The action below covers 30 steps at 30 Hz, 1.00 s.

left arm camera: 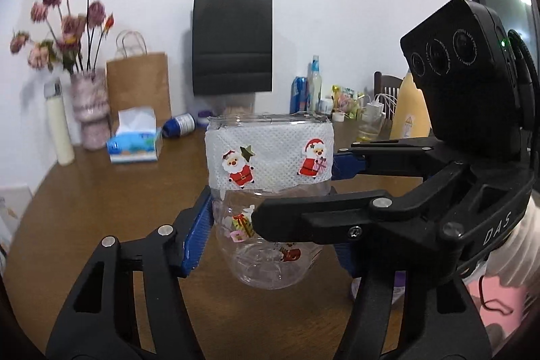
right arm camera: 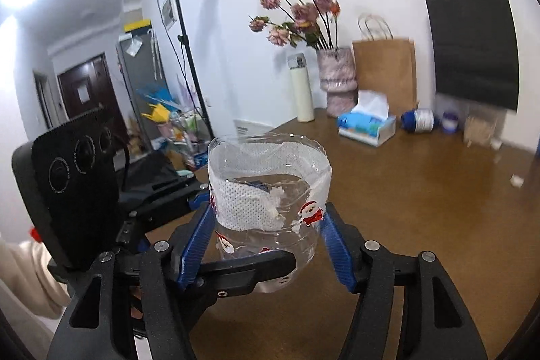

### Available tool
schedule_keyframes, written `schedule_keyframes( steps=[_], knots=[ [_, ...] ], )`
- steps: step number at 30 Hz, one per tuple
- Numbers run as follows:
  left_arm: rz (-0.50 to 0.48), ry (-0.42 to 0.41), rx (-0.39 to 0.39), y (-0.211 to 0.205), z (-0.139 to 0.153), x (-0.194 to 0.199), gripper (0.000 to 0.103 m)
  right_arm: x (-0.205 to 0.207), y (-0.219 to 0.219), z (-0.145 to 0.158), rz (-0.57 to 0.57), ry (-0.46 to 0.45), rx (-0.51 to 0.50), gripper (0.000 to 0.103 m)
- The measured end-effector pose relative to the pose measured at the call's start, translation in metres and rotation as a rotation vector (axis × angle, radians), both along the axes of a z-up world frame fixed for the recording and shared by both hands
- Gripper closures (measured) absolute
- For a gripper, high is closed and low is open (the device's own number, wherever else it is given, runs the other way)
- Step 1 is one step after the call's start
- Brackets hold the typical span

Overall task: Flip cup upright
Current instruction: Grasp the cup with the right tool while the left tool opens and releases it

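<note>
A clear plastic cup [left arm camera: 268,188] with a white mesh band and Santa stickers stands mouth up, held above the brown table [left arm camera: 101,208]. My left gripper [left arm camera: 270,225] is shut on the cup's lower body, its blue pads [left arm camera: 197,231] against both sides. My right gripper comes in from the right, one black finger [left arm camera: 320,218] crossing in front of the cup. In the right wrist view the cup [right arm camera: 270,198] sits between my right gripper's [right arm camera: 266,245] blue pads [right arm camera: 195,245], which touch its sides. The left gripper's finger [right arm camera: 243,272] crosses beneath.
On the table's far side stand a vase of dried flowers [left arm camera: 89,107], a cream bottle [left arm camera: 60,123], a tissue box [left arm camera: 135,140], a brown paper bag [left arm camera: 138,86], a black bag [left arm camera: 233,43], cans and bottles [left arm camera: 307,90]. A light stand [right arm camera: 182,32] rises beyond the table edge.
</note>
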<state>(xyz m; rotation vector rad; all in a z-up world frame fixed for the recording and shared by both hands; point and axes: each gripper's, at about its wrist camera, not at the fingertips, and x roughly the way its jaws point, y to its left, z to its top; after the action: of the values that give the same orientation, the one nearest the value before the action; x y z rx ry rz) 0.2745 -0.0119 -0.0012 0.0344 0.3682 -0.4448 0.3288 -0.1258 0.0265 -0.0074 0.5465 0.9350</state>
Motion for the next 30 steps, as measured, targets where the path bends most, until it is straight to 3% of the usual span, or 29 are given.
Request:
schedule_keyframes(
  steps=[5,8,10,12,15,16,19,24,30],
  knots=[
    [-0.012,-0.021,-0.033,-0.003,0.007,-0.013,0.045,-0.020,-0.006,0.005,-0.036,-0.071,0.023,0.034],
    [-0.030,-0.004,-0.036,-0.007,0.002,-0.023,0.045,-0.053,-0.002,0.007,-0.064,-0.191,-0.049,0.034],
    [-0.037,0.021,-0.034,-0.009,-0.007,-0.029,0.045,-0.069,0.003,0.004,-0.045,-0.209,-0.088,0.032],
    [-0.029,0.054,0.038,-0.018,-0.023,-0.028,0.045,-0.077,0.002,-0.011,-0.054,-0.231,-0.053,0.030],
    [0.008,0.115,0.132,-0.031,-0.049,-0.014,0.045,-0.051,0.003,-0.047,-0.040,-0.114,-0.077,0.030],
    [0.015,0.135,0.136,-0.032,-0.053,-0.008,0.045,-0.046,0.002,-0.054,-0.064,-0.153,-0.085,0.030],
    [0.018,0.156,0.088,-0.030,-0.053,0.005,0.045,-0.032,-0.002,-0.056,-0.091,-0.125,-0.088,0.029],
    [0.007,0.178,0.072,-0.035,-0.054,0.014,0.045,-0.025,-0.010,-0.053,-0.094,-0.125,-0.103,0.029],
    [0.027,0.228,0.069,-0.045,-0.061,0.032,0.042,-0.005,-0.021,-0.063,-0.125,-0.052,-0.130,0.032]
  ],
)
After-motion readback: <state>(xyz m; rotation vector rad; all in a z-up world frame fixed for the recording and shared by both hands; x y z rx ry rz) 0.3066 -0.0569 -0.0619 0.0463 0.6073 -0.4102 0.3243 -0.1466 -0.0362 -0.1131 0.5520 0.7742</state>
